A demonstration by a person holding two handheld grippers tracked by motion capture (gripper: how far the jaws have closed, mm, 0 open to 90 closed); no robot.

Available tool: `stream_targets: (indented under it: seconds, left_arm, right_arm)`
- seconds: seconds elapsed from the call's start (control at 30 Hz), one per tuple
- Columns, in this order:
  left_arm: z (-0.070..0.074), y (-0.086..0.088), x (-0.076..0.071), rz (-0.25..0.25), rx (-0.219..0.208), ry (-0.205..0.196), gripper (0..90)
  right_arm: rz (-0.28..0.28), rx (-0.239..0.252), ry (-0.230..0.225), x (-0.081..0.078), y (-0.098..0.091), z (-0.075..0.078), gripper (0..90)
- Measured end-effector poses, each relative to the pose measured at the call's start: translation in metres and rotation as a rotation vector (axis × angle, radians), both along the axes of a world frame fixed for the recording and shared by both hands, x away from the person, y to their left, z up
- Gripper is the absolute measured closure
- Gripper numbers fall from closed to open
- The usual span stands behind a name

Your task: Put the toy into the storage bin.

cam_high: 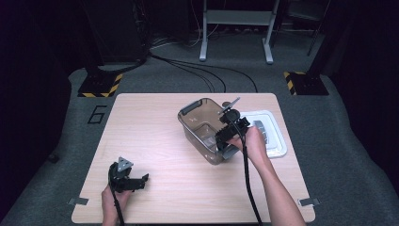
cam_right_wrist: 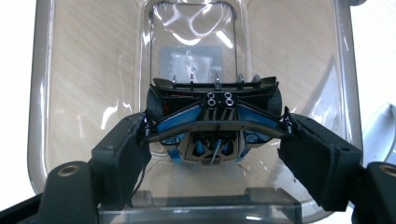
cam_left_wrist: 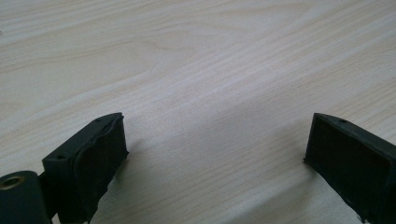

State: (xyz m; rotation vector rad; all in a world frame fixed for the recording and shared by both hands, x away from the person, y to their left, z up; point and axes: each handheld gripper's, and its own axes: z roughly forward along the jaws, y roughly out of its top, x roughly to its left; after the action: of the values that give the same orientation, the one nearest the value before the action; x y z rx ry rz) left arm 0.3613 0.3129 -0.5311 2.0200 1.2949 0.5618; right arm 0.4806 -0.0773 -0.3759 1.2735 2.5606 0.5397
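The person's forearms come in at the bottom of the high view, one hand on each claw. Beneath them the worktop [cam_high: 155, 141] is pale wood grain with rounded corners, standing on grey carpet in a dark room. Past its far edge, black cables run over the floor toward a grey metal stand [cam_high: 235, 28], and two yellow-and-black striped bases [cam_high: 99, 85] sit at the far left and far right. A number six is marked on the carpet at the left.

On the right half of the worktop stands a clear smoky bin [cam_high: 202, 129] with grey handles. Just beside it, on its right, lies a white lid [cam_high: 275, 141]. The right claw [cam_high: 230, 131] reaches over the bin's near right rim, partly hiding that wall.

The right gripper view adds what the high view hides: a small toy car [cam_right_wrist: 212, 126], black with blue trim, sits between the pads [cam_right_wrist: 123, 156] inside the bin, gripped at both sides and seen end on.

The left claw [cam_high: 134, 181] lies near the front left corner, well apart from the bin. The left gripper view shows its jaws spread wide over bare wood, holding nothing.
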Motion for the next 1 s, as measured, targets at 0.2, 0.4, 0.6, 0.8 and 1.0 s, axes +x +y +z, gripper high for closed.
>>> stream_targets:
  seconds: [0.2, 0.4, 0.6, 0.8, 1.0]
  left_arm:
    - [0.0, 0.0, 0.0, 0.0, 0.0, 0.0, 5.0]
    - [0.0, 0.0, 0.0, 0.0, 0.0, 0.0, 5.0]
    - [0.0, 0.0, 0.0, 0.0, 0.0, 0.0, 5.0]
    - [0.0, 0.0, 0.0, 0.0, 0.0, 0.0, 5.1]
    - [0.0, 0.0, 0.0, 0.0, 0.0, -0.001, 5.0]
  right_arm:
    - [0.002, -0.016, 0.023, -0.001, -0.001, 0.002, 23.7]
    - [-0.001, -0.019, 0.039, -0.002, -0.003, 0.002, 23.7]
    - [-0.003, -0.007, 0.058, -0.001, -0.009, 0.002, 23.6]
    - [0.002, -0.002, 0.058, -0.001, -0.01, 0.002, 23.6]
    - [0.011, -0.027, 0.045, -0.005, -0.004, 0.002, 23.5]
